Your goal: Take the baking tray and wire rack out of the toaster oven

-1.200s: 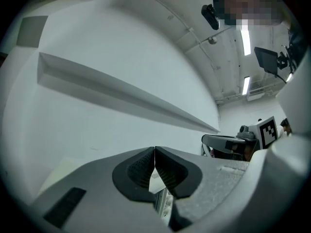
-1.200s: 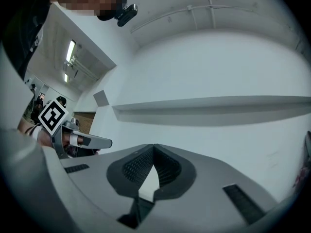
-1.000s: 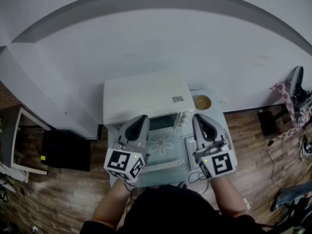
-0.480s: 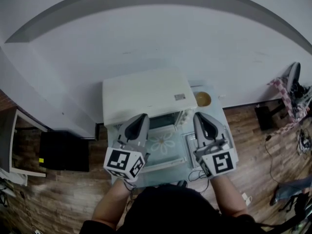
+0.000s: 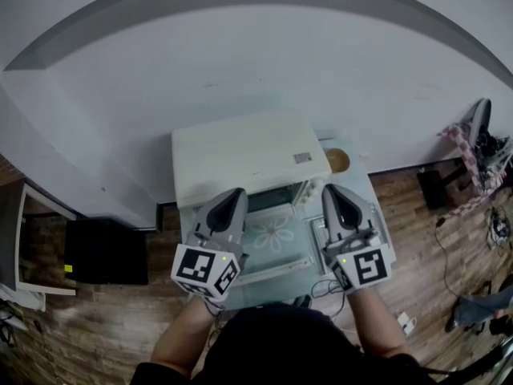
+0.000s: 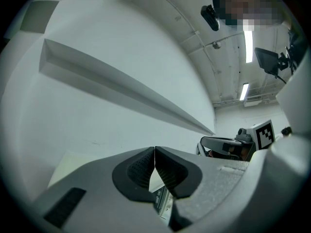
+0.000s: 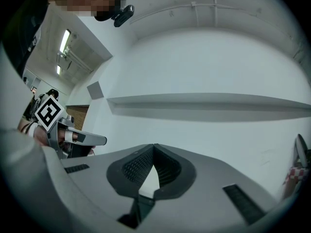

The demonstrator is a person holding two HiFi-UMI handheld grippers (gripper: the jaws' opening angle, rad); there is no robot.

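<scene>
The white toaster oven (image 5: 248, 155) stands on a small glass table. Its dark mouth (image 5: 268, 200) faces me, and the glass door (image 5: 272, 235) with a flower pattern lies folded down in front. A grey tray-like rectangle (image 5: 318, 243) rests on the table right of the door, partly hidden; I cannot tell whether it is the tray or the rack. My left gripper (image 5: 233, 196) hovers over the door's left side, shut and empty (image 6: 154, 165). My right gripper (image 5: 331, 192) hangs over the grey rectangle, shut and empty (image 7: 154, 160). The oven's inside is too dark to read.
A small brown bowl (image 5: 337, 160) sits at the table's back right corner beside the oven. A white wall rises directly behind the oven. A dark box (image 5: 104, 251) stands on the wooden floor to the left. Cables lie on the floor at right.
The head view has swung slightly, so the oven sits a little further right in the picture. Both grippers stay shut and in nearly the same places.
</scene>
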